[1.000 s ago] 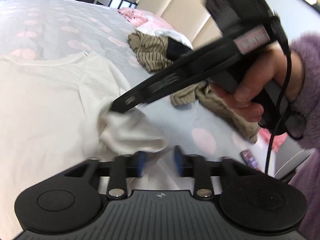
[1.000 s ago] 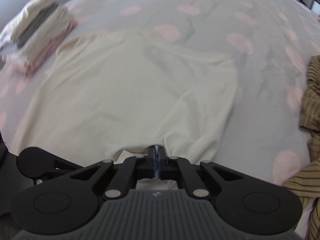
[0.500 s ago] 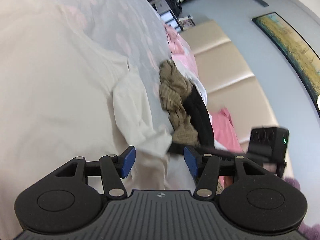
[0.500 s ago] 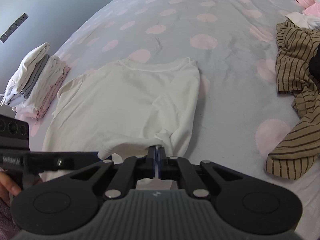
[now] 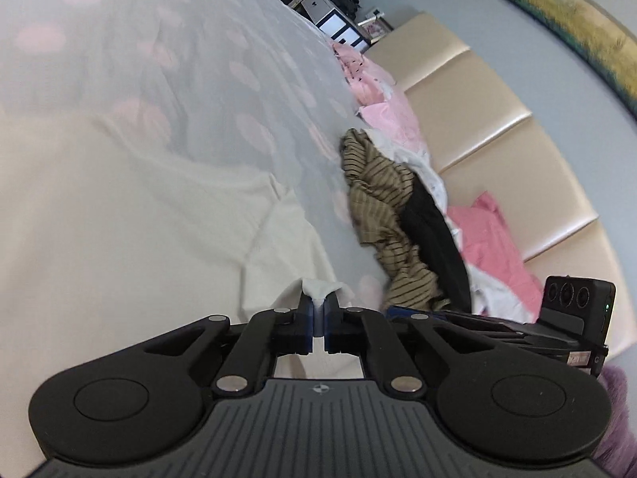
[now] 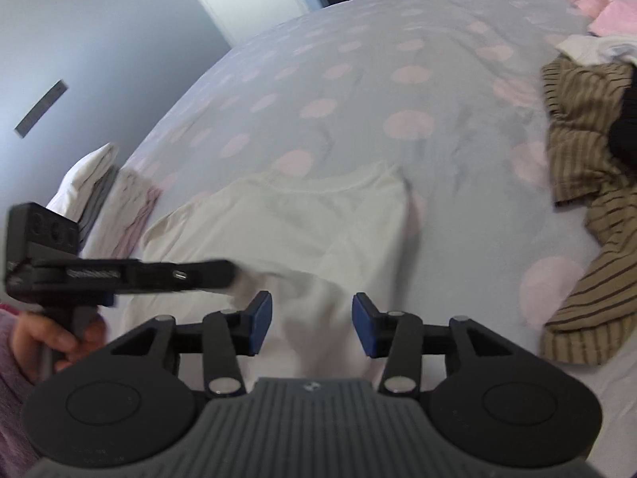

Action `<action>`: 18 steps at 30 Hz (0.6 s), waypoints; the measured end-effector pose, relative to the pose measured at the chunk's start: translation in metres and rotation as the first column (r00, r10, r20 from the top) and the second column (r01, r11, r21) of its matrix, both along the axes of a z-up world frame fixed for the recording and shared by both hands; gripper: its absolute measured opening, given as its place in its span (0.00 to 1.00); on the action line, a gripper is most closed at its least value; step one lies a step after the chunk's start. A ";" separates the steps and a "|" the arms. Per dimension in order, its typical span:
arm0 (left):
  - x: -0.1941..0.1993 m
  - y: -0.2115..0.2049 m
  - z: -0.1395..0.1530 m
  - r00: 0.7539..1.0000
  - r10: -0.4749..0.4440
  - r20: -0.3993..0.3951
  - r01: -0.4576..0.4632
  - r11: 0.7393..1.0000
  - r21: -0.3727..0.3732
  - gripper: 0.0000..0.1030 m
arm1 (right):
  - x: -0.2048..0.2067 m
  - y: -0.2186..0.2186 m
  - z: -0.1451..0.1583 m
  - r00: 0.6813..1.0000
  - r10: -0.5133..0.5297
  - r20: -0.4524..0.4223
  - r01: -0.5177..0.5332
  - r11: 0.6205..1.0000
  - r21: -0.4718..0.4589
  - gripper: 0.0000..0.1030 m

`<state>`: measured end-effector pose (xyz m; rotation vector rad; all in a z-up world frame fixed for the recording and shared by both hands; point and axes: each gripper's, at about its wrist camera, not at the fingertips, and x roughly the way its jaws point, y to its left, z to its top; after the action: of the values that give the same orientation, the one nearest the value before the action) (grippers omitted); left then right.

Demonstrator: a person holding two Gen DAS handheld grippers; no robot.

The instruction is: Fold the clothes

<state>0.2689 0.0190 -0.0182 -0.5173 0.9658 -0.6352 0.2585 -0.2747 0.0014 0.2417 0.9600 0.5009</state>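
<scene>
A cream T-shirt lies spread on the grey bed cover with pink dots. My left gripper is shut on a pinch of the shirt's cloth, which pokes up between the blue pads. In the right wrist view the same shirt lies ahead, and my right gripper has its jaws opening. Shirt cloth lies under the gap, and the pads do not press on it. The left gripper reaches in from the left, held by a hand, with its tip on the shirt's near fold.
A heap of unfolded clothes, a brown striped garment with black and pink pieces, lies by the beige headboard. A stack of folded clothes sits at the bed's left edge. The right gripper's body shows at the lower right.
My left gripper has closed on the shirt's fold. My right gripper, shut on the shirt before, has opened and let the cloth go. Both views have rolled and shifted.
</scene>
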 end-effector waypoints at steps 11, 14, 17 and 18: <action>0.031 0.047 -0.007 0.998 0.029 -0.063 -0.006 0.940 0.340 0.03 | 0.010 0.013 -0.037 0.999 0.009 -0.035 -0.014 0.987 -0.162 0.18; 0.032 0.051 -0.018 0.996 0.062 -0.067 -0.030 0.914 0.405 0.19 | 0.017 0.015 -0.043 1.000 0.001 -0.029 -0.006 0.981 -0.194 0.19; 0.033 0.058 -0.019 0.992 0.118 -0.050 -0.087 0.903 0.420 0.28 | 0.031 0.015 -0.041 1.000 -0.024 -0.007 0.021 0.977 -0.210 0.20; 0.034 0.059 -0.019 0.991 0.125 -0.044 -0.096 0.905 0.415 0.29 | 0.036 0.015 -0.039 0.999 -0.032 0.003 0.032 0.976 -0.214 0.20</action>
<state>0.3030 0.0777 -0.0373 -0.2154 1.0933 -0.2966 0.2946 -0.2597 -0.0376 0.0634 1.0009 0.3645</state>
